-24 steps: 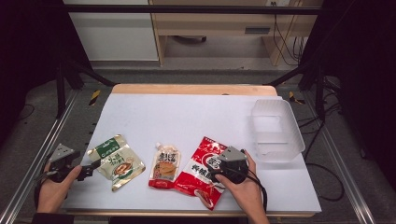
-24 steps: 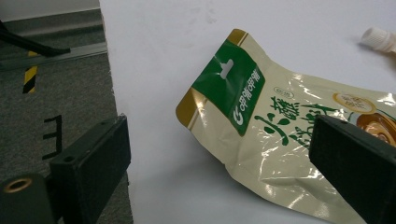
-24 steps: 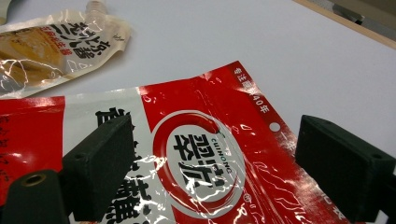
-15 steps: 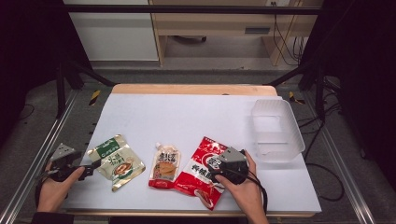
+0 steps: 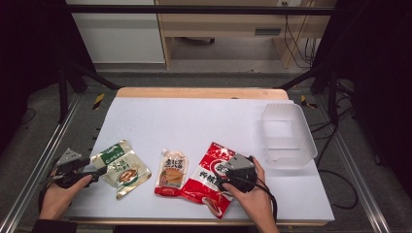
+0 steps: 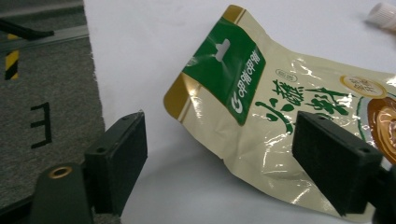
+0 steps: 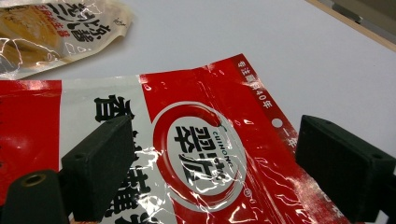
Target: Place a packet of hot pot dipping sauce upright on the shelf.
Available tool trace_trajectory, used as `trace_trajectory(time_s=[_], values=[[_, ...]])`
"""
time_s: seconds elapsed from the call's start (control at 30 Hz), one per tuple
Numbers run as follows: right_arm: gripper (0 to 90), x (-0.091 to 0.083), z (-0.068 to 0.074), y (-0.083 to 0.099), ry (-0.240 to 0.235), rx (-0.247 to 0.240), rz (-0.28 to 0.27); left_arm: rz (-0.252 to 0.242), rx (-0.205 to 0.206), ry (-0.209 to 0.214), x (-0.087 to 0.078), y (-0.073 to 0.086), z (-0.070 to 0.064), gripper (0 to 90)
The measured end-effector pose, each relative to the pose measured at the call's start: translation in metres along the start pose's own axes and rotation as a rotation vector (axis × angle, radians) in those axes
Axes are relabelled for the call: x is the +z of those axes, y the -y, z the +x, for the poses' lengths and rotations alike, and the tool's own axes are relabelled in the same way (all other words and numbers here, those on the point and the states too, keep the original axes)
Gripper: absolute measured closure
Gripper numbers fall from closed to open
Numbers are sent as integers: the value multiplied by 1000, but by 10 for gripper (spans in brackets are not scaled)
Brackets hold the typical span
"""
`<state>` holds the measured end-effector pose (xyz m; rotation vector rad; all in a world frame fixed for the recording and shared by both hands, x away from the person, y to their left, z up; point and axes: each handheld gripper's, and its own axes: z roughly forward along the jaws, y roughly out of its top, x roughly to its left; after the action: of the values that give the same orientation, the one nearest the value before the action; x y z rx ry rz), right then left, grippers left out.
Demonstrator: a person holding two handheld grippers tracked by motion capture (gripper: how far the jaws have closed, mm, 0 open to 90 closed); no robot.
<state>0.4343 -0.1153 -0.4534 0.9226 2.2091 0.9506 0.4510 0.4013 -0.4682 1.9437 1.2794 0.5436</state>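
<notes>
A cream and green food pouch (image 5: 122, 166) lies at the table's front left; its green header (image 6: 231, 72) sits just ahead of my left gripper (image 6: 219, 158), whose jaws stand wide open over its near edge. That left gripper (image 5: 99, 171) reaches in from the left edge in the high view. A red and white snack packet (image 5: 208, 177) lies front centre. My right gripper (image 5: 224, 171) hovers low over it, open, with the packet's red logo (image 7: 201, 154) between the jaws. A small spouted orange pouch (image 5: 172, 171) lies between the two packets.
A clear plastic bin (image 5: 286, 136) stands at the table's right edge. The white table top (image 5: 204, 121) stretches back to a wooden strip. Grey floor with a metal rail (image 6: 42, 35) lies just left of the table.
The left gripper has edged slightly right toward the green pouch. The right hand and the packets stay put.
</notes>
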Motion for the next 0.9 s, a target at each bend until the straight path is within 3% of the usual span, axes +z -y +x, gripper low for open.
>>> trace_trajectory(time_s=[0.17, 0.4, 0.47, 0.57, 0.7, 0.9], values=[[126, 0, 1, 0, -5, 0, 1, 23, 27, 45, 3, -2, -6, 314], [125, 1, 3, -1, -12, -16, 10, 52, 7, 87, 5, -4, -9, 465], [126, 1, 3, -1, -11, -18, 11, 55, 25, 82, 4, -5, -9, 507], [126, 1, 3, -1, -10, -18, 9, 62, 41, 82, 4, -5, -10, 670], [125, 1, 4, -1, -10, -24, 6, 71, 56, 74, 3, -7, -9, 796], [119, 1, 5, -2, -1, -39, 1, 76, 76, 68, 2, -10, -11, 890]])
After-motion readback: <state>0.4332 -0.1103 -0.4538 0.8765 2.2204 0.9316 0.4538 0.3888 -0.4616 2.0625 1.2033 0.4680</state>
